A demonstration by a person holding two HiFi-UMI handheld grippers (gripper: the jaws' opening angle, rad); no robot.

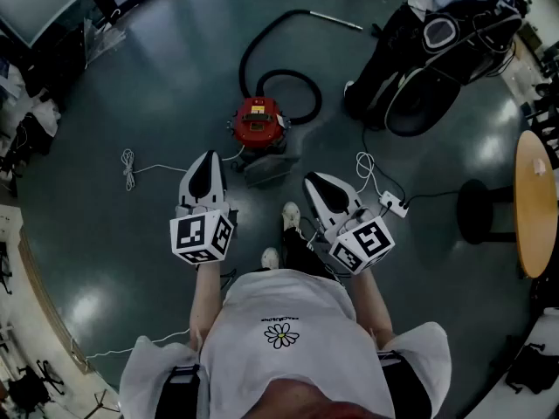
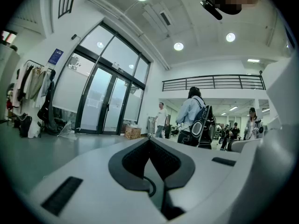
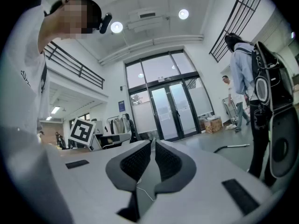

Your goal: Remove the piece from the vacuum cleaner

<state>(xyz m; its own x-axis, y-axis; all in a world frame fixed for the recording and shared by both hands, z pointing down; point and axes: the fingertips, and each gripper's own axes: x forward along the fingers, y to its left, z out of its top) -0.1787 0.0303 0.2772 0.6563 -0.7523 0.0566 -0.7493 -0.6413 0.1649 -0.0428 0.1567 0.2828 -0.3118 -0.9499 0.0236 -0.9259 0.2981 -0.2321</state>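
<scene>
A red canister vacuum cleaner (image 1: 259, 122) stands on the dark floor ahead of me. Its black hose (image 1: 293, 78) loops behind it and ends in a metal wand (image 1: 335, 18). A grey flat piece (image 1: 269, 168) lies at its near side. My left gripper (image 1: 208, 157) is held level, just near-left of the vacuum, apart from it. My right gripper (image 1: 311, 180) is level at the near right. Both point over the floor, with the vacuum hidden in their own views. The left gripper (image 2: 149, 139) and right gripper (image 3: 153, 142) are shut, jaw tips together, on nothing.
A person with a backpack (image 1: 437, 33) stands at the far right. A round wooden table (image 1: 534, 201) and a black stool (image 1: 477, 209) are at the right. A white power strip (image 1: 393, 204) and a loose white cable (image 1: 130, 168) lie on the floor. Glass doors (image 3: 174, 108) are ahead.
</scene>
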